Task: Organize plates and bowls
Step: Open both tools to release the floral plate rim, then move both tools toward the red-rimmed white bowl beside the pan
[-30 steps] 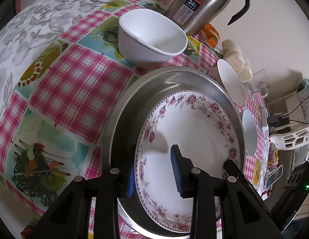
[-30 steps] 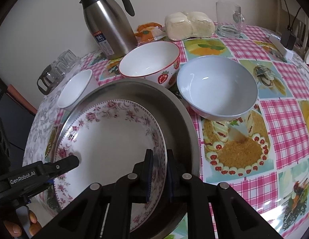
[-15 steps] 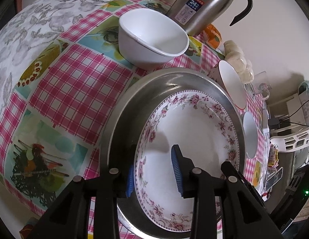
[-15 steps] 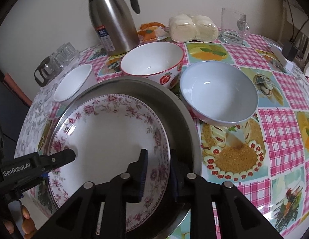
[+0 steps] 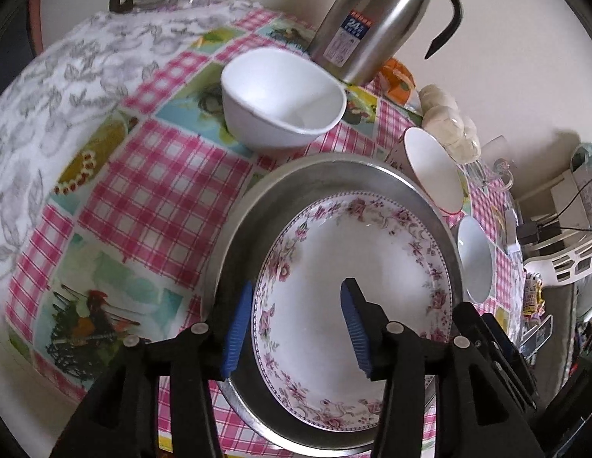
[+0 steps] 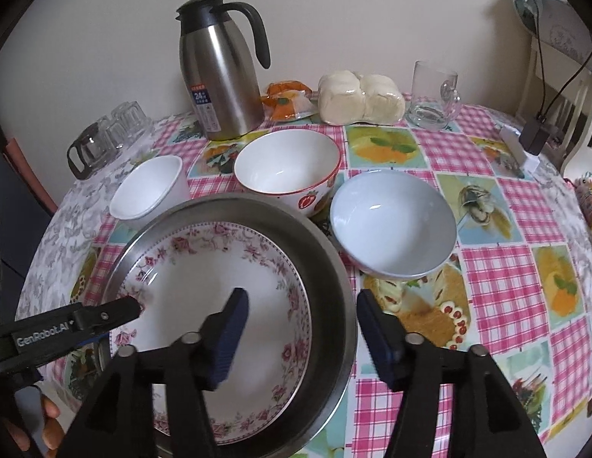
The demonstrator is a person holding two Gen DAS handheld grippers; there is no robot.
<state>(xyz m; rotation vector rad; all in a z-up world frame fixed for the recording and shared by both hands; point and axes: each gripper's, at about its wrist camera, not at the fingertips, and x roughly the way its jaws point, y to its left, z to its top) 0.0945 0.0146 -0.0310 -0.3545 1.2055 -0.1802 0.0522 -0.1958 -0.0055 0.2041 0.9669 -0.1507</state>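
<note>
A floral-rimmed plate (image 5: 372, 252) (image 6: 204, 267) lies inside a steel basin (image 5: 318, 175) (image 6: 326, 267) on the checked tablecloth. My left gripper (image 5: 296, 324) is open, its jaws straddling the plate's near-left rim. My right gripper (image 6: 301, 334) is open, its jaws astride the plate's and basin's right rim. A small white bowl (image 5: 280, 99) (image 6: 150, 187), a strawberry bowl (image 6: 288, 168) (image 5: 433, 168) and a pale blue bowl (image 6: 391, 221) (image 5: 475, 263) stand around the basin.
A steel thermos jug (image 6: 219, 72) (image 5: 372, 19), wrapped buns (image 6: 360, 97), an orange packet (image 6: 286, 101) and a glass mug (image 6: 433, 95) stand along the wall. Glass cups (image 6: 105, 137) stand at the back left. A white chair (image 6: 563, 87) is at right.
My right gripper opened, letting go of the plate's rim, and drew back upward. My left gripper opened wider and pulled back slightly. The plate now rests in the basin.
</note>
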